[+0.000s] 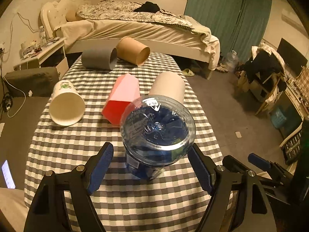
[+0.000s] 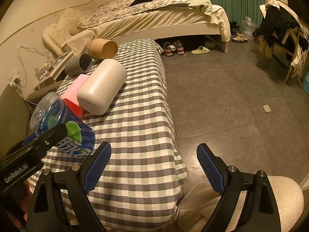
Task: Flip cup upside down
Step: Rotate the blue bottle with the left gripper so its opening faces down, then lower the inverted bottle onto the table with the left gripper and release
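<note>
Cups lie scattered on the checked desk (image 1: 135,203), most on their sides. In the left wrist view the clear blue-labelled cup (image 1: 157,129) stands base-up between the spread fingers of the left gripper (image 1: 152,166), whose pads sit apart from its wall, released. At 10 o'clock from it lies the white paper cup (image 1: 66,104); at 11 o'clock the pink cup (image 1: 121,100); at 1 o'clock the beige cup (image 1: 168,87). Farther back at 11 and 12 o'clock rest the grey cup (image 1: 99,58) and brown cup (image 1: 133,51). The right gripper (image 2: 153,166) hangs released over the desk's edge, holding nothing.
</note>
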`<action>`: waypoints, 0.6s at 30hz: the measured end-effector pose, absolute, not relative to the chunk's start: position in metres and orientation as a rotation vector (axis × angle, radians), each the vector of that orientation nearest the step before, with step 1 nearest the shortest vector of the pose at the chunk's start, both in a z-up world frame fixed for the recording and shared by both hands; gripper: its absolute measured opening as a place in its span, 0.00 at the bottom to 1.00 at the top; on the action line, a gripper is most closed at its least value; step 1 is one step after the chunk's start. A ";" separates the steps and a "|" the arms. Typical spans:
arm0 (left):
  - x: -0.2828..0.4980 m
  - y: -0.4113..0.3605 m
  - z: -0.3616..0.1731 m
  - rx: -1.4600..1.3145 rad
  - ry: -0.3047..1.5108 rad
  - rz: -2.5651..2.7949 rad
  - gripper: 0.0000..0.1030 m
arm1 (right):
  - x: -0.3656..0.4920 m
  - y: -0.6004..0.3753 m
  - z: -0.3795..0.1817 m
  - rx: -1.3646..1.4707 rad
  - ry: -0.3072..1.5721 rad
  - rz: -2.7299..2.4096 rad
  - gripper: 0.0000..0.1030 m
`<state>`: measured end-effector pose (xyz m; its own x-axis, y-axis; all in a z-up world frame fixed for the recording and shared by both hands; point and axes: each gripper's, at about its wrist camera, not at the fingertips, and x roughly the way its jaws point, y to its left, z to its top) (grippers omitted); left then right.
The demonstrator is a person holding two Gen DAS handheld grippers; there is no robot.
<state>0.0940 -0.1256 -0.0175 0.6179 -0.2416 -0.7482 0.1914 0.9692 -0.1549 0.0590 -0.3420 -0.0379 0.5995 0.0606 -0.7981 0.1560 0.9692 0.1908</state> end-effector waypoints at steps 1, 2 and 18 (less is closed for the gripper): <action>0.092 -0.123 -0.016 -0.066 0.867 -0.249 0.79 | 0.059 -0.342 -0.038 0.251 0.930 -0.058 0.88; 0.090 -0.120 -0.014 -0.072 0.864 -0.250 0.79 | 0.059 -0.343 -0.038 0.250 0.929 -0.058 0.88; 0.034 -0.051 0.004 -0.080 0.751 -0.173 0.79 | 0.036 -0.319 -0.010 0.155 0.782 -0.027 0.88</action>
<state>0.0343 -0.0508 0.0037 0.7178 -0.1852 -0.6712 0.1279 0.9826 -0.1344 0.0361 -0.3188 -0.0095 0.7101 0.0332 -0.7033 0.0815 0.9883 0.1290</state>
